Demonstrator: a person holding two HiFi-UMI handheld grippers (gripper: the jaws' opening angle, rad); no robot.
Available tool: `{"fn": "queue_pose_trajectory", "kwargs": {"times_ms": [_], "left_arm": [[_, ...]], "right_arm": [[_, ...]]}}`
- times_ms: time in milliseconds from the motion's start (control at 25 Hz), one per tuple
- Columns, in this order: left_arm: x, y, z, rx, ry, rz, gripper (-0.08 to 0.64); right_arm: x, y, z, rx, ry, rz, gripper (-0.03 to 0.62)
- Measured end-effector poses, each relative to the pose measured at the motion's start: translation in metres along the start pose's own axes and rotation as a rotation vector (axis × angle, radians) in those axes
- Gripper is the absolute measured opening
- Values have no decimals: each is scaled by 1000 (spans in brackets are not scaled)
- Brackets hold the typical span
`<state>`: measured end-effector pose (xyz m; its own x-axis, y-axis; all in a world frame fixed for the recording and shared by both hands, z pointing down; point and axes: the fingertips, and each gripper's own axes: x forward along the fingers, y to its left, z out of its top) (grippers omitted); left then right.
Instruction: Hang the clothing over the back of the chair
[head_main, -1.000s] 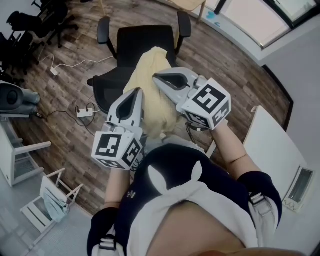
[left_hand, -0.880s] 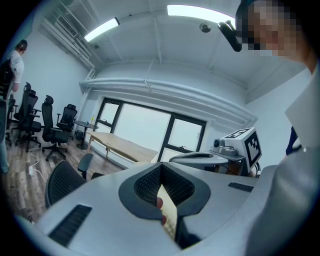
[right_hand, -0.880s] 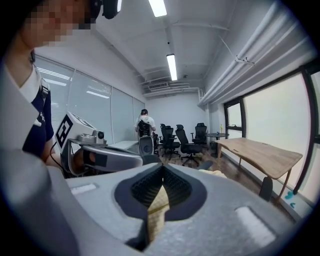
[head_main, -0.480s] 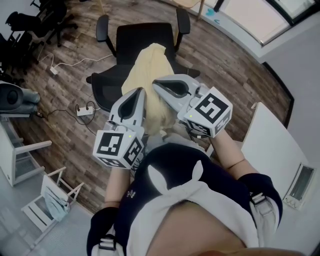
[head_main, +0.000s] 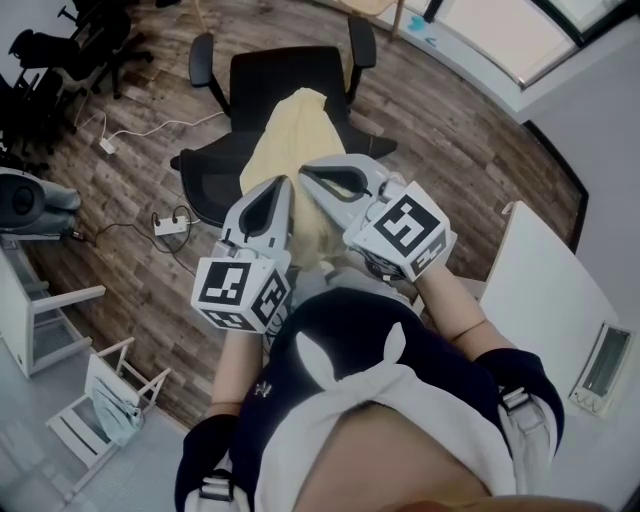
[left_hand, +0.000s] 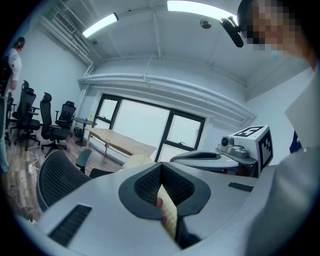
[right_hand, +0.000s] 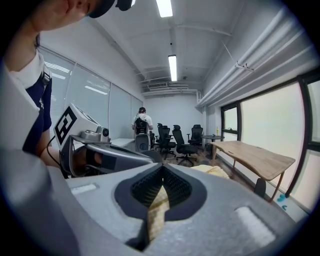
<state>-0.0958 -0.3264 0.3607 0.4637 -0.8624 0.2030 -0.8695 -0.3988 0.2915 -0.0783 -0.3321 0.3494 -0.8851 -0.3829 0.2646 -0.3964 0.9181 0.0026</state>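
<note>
Seen from the head view, we hold the left gripper and the right gripper side by side over the near end of a pale yellow clothing item. The garment runs from the seat of a black office chair toward us, passing beside the chair's mesh back. In the left gripper view we find the jaws clenched on a fold of the yellow cloth. In the right gripper view we find those jaws likewise clamped on a strip of it. A power strip lies on the wooden floor, and a white bench stands at right.
</note>
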Motion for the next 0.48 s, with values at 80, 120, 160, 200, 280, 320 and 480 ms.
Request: {"fn": "queue_pose_trajectory", "kwargs": {"times_ms": [80, 120, 160, 200, 280, 320, 480], "left_arm": [[1, -2, -2, 12, 2, 0, 6], [2, -3, -3, 19, 4, 0, 6], [3, -4, -4, 26, 7, -1, 6], [4, -4, -5, 32, 10, -1, 6], [4, -4, -6, 43, 14, -1, 6], [4, -5, -6, 47, 14, -1, 6], [4, -7, -4, 41, 7, -7, 6]], "right_arm": [[-1, 2, -2, -16, 2, -5, -2], [-1, 2, -3, -21, 2, -7, -2], [-1, 2, -4, -23, 3, -7, -2], [-1, 2, -4, -22, 4, -7, -2], [0, 2, -5, -12, 5, -4, -2], [0, 2, -5, -7, 4, -3, -2], [-2, 1, -3, -5, 5, -3, -2]]}}
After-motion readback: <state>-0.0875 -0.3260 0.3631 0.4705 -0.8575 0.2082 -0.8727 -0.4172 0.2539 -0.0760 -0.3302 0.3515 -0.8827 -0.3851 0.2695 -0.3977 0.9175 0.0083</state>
